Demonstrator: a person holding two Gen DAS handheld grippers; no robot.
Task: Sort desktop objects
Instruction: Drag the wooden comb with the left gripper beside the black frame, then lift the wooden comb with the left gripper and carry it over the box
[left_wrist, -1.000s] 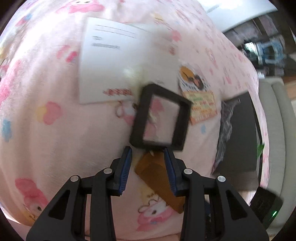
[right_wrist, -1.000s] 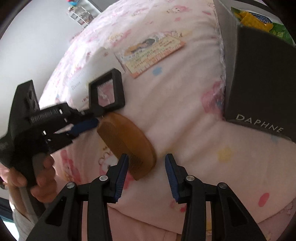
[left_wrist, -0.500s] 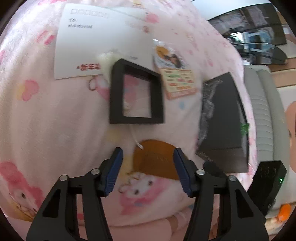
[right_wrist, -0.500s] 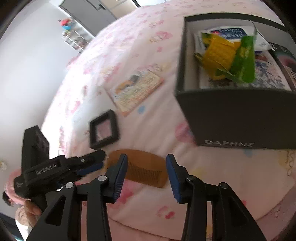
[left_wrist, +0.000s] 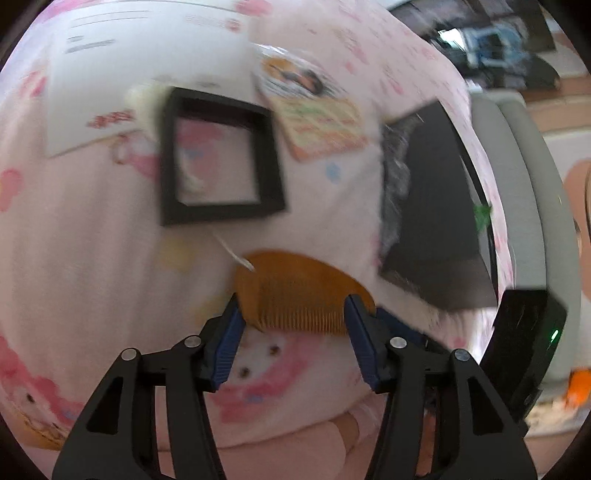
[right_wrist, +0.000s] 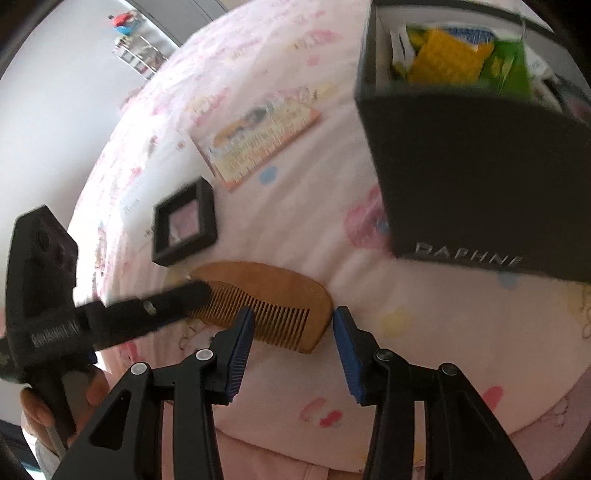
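Note:
A brown wooden comb (left_wrist: 299, 291) lies on the pink cartoon-print cloth, teeth toward me. My left gripper (left_wrist: 293, 326) is open, low over the comb, with one pad near each end. My right gripper (right_wrist: 293, 325) is also open, its fingers either side of the right end of the comb (right_wrist: 269, 291). In the right wrist view a left gripper finger (right_wrist: 166, 302) reaches across the comb's left part. A small black square frame (left_wrist: 221, 212) lies flat just beyond the comb. The black DAPHNE box (right_wrist: 480, 177) stands to the right.
A colourful card (left_wrist: 321, 125) and a white envelope (left_wrist: 129, 55) lie beyond the frame. Yellow and green packets (right_wrist: 450, 59) fill the open box. A hand (right_wrist: 33, 410) holds the left gripper's handle. The cloth's front edge drops off just below both grippers.
The black frame, raised at the left gripper's tips a second ago, now lies flat. The left gripper opened wider and dropped to the comb. The right gripper closed in on the comb's right end.

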